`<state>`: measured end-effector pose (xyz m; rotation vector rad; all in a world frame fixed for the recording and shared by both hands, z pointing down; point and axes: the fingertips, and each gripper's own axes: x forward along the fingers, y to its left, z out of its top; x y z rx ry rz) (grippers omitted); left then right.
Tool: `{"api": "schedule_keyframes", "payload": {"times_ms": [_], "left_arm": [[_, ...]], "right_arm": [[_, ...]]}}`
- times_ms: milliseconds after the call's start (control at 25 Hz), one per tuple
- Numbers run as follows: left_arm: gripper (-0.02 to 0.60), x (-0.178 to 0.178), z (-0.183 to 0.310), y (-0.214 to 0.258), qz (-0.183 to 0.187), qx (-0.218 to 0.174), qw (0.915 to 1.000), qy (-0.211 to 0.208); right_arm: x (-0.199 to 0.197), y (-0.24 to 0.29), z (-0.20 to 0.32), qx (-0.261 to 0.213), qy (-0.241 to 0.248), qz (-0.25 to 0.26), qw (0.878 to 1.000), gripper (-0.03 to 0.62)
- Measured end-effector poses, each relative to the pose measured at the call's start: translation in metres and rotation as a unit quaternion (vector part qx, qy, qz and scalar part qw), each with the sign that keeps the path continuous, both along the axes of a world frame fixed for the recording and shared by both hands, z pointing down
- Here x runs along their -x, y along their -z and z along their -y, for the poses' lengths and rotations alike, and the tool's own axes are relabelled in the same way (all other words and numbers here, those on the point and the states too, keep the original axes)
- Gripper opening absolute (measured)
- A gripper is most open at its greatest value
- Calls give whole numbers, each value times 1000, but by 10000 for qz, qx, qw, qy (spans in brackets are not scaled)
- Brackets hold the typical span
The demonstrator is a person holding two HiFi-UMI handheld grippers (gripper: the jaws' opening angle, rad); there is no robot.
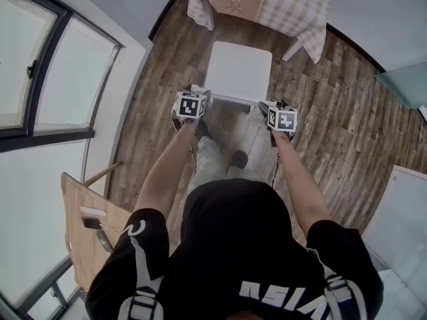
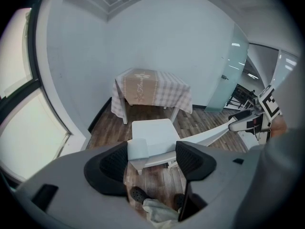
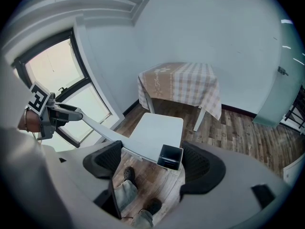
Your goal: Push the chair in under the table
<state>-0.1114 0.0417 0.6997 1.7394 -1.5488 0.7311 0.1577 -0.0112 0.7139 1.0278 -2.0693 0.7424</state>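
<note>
A white chair stands on the wood floor, its seat facing a table covered with a beige checked cloth, and the seat's front edge lies just short of the cloth. My left gripper is at the left end of the chair's back rail, my right gripper at the right end. In the left gripper view the rail's left corner sits between the wide-apart jaws of my left gripper, by the left pad. In the right gripper view the rail's hollow end lies inside my open right gripper, by the right pad.
Large windows line the left wall. A wooden board with small items stands behind me on the left. A frosted glass door and a white panel are on the right. The person's feet are behind the chair.
</note>
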Motion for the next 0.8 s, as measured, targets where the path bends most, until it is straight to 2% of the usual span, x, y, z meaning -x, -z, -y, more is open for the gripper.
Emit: {"api": "schedule_keyframes", "payload": {"times_ms": [280,800], "left_arm": [[316,20,20,0,34,51,10000,-77],[316,55,75,1,35,132,9994,-326]], "right_arm": [[19,-5,11,145,-105,129,9998,408],[50,5,51,171,-329,-6,9993,410]]}}
